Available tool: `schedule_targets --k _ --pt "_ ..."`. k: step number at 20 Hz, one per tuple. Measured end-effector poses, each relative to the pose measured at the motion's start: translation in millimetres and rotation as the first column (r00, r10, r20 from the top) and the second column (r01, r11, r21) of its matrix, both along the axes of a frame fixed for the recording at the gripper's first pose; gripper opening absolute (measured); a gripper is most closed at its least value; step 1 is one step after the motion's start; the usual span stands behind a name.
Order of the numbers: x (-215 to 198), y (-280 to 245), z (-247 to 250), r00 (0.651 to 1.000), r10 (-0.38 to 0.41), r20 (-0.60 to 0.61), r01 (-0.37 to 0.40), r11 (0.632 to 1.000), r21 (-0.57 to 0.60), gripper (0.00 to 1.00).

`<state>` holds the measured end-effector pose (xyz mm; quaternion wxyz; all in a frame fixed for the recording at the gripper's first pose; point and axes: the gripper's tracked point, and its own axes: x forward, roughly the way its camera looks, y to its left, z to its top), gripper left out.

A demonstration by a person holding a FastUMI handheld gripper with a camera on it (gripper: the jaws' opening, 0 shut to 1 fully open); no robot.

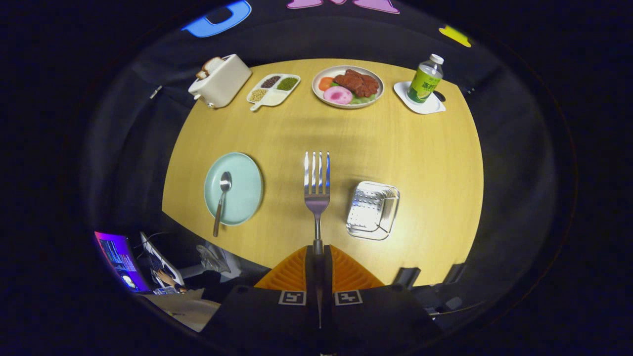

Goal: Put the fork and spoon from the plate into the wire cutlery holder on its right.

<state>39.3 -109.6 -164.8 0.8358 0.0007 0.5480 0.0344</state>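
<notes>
Tongs of mine are clamped on the fork, both orange fingers pressed to its handle; its four shiny tines point away from me, above the middle of the worktop. Going left to right: near the left edge sits my pale green plate, with the steel spoon lying bowl-up across it, handle overhanging the rim. Right of the fork stands the wire cutlery holder, silvery and square, near the front edge. Along the far edge are a toaster, a divided dish, a food plate and a bottle.
</notes>
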Motion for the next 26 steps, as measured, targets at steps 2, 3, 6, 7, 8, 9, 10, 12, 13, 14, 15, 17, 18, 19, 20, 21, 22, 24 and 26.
schedule_targets --k 2,3,6,7,8,9,10,12,13,14,15,17,18,19,20,21,22,24,26 --pt "-7 -22 -9 0.997 0.007 -0.072 -0.01 0.999 -0.036 0.06" --pt "-11 -31 -14 0.994 0.016 -0.111 -0.022 0.999 -0.049 0.06" --pt "-15 -44 -34 0.971 0.046 -0.233 -0.064 0.995 -0.071 0.06" --pt "-16 -47 -40 0.958 0.057 -0.28 -0.081 0.994 -0.075 0.06" --pt "-15 -51 -47 0.947 0.059 -0.317 -0.09 0.992 -0.085 0.06" --pt "-10 -56 -53 0.937 0.06 -0.344 -0.099 0.99 -0.097 0.06" --pt "-5 -60 -57 0.929 0.063 -0.365 -0.109 0.988 -0.109 0.06" --pt "9 -64 -65 0.914 0.058 -0.401 -0.113 0.987 -0.113 0.06" --pt "9 -64 -69 0.894 0.06 -0.444 -0.117 0.988 -0.102 0.06" --pt "7 -65 -72 0.869 0.057 -0.492 -0.121 0.988 -0.099 0.06" --pt "6 -67 -74 0.845 0.058 -0.532 -0.135 0.985 -0.107 0.06" --pt "9 -73 -80 0.819 0.057 -0.571 -0.163 0.977 -0.136 0.06" --pt "12 -75 -83 0.817 0.052 -0.575 -0.164 0.976 -0.145 0.06" --pt "16 -72 -85 0.818 0.051 -0.572 -0.159 0.977 -0.14 0.06" --pt "18 -70 -86 0.821 0.046 -0.569 -0.153 0.978 -0.141 0.06" --pt "16 -70 -85 0.813 0.047 -0.581 -0.157 0.978 -0.14 0.06" --pt "17 -72 -84 0.809 0.048 -0.585 -0.161 0.976 -0.143 0.06" --pt "17 -71 -85 0.811 0.035 -0.584 -0.145 0.979 -0.142 0.08" --pt "19 -69 -84 0.824 0.029 -0.566 -0.125 0.983 -0.132 0.14"
